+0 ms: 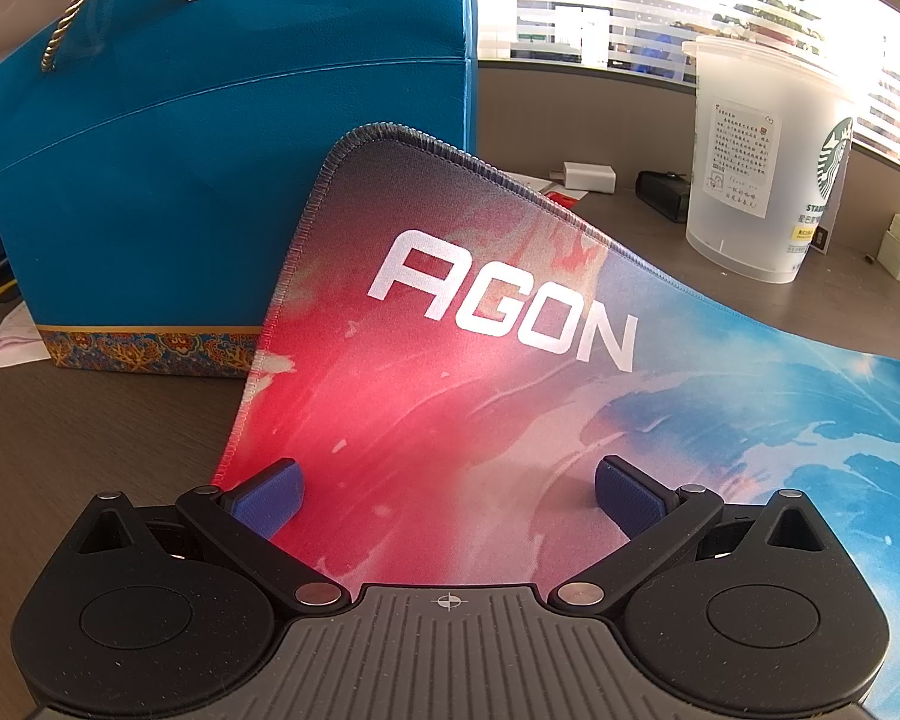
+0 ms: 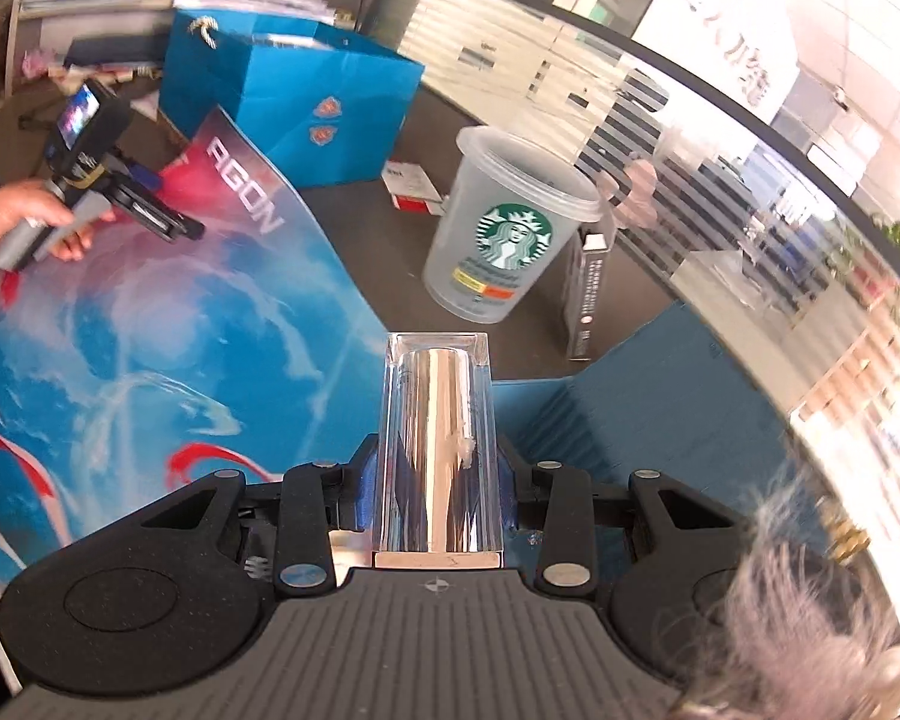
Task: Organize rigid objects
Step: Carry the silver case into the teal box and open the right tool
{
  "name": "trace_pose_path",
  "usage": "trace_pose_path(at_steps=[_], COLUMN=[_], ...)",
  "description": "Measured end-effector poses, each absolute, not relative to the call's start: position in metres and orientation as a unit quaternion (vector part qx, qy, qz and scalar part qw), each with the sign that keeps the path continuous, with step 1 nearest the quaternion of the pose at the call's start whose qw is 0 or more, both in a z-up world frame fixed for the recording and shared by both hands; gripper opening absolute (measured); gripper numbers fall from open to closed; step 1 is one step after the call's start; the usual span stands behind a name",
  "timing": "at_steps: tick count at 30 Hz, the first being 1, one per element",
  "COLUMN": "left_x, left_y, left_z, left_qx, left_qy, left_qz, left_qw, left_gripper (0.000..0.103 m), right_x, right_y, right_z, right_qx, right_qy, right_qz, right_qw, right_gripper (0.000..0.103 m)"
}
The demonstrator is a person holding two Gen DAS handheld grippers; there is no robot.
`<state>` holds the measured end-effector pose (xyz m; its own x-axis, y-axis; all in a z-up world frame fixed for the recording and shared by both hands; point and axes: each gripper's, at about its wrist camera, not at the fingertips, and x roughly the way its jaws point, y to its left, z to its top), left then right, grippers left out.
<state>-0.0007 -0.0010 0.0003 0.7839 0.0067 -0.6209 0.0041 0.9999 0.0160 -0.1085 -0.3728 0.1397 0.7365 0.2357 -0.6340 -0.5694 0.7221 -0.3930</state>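
My right gripper is shut on a clear rectangular block with a silver cylinder inside, held in the air and pointing away from me. Below it lies the edge of the red and blue AGON mouse pad and an open blue box. My left gripper stands open just above the mouse pad, nothing between its blue pads. In the right wrist view a hand holds that left gripper at the pad's far corner.
A tall blue gift bag stands behind the pad. A frosted Starbucks cup stands on the brown desk beside a slim grey carton. A white charger and a black item lie behind. Grey fur shows at lower right.
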Motion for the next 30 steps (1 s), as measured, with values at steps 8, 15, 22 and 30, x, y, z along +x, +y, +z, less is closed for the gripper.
trace_pose_path(at_steps=[8, 15, 22, 30], left_x=[-0.001, -0.001, -0.001, -0.001], left_y=[-0.001, -0.001, -0.001, -0.001], left_z=[0.000, 0.000, 0.000, 0.000], left_qx=[0.008, 0.008, 0.008, 0.008], left_qy=[0.329, 0.329, 0.329, 0.329], left_qz=[0.001, 0.000, 0.000, 0.000], left_qw=[0.944, 0.944, 0.944, 0.944], left_gripper=[0.103, 0.103, 0.103, 0.103], right_x=[-0.053, -0.010, 0.010, 0.021], right_y=[-0.396, -0.413, -0.421, -0.426], right_z=[0.153, 0.133, 0.115, 0.096], right_qx=[-0.328, -0.317, -0.298, -0.285], right_qy=[0.314, 0.349, 0.369, 0.396], right_qz=[0.222, 0.222, 0.231, 0.241], right_qw=[0.863, 0.853, 0.849, 0.839], right_gripper=[0.034, 0.034, 0.035, 0.035])
